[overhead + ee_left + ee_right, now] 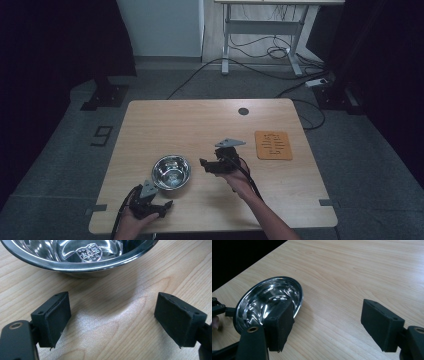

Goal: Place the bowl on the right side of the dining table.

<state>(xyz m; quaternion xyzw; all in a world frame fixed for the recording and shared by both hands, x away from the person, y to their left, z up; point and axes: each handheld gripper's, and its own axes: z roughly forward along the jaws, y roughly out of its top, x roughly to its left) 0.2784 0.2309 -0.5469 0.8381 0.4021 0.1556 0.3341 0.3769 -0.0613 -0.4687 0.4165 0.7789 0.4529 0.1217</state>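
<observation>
A shiny steel bowl (171, 171) stands empty on the near left part of the wooden table (200, 125). My left gripper (156, 198) is held just in front of it near the table's front edge, open, with bare wood between its jaws (112, 320); the bowl's rim (82, 263) lies close ahead of it. My right gripper (204, 165) hovers to the right of the bowl and points toward it, open with nothing held (329, 325). In the right gripper view the bowl (269, 302) sits just beyond the left jaw, which hides part of the rim.
An orange slotted mat (273, 145) lies flat at the table's right side. A small black round cap (243, 111) sits near the far edge. Cables and a white desk frame (260, 35) are on the floor beyond the table.
</observation>
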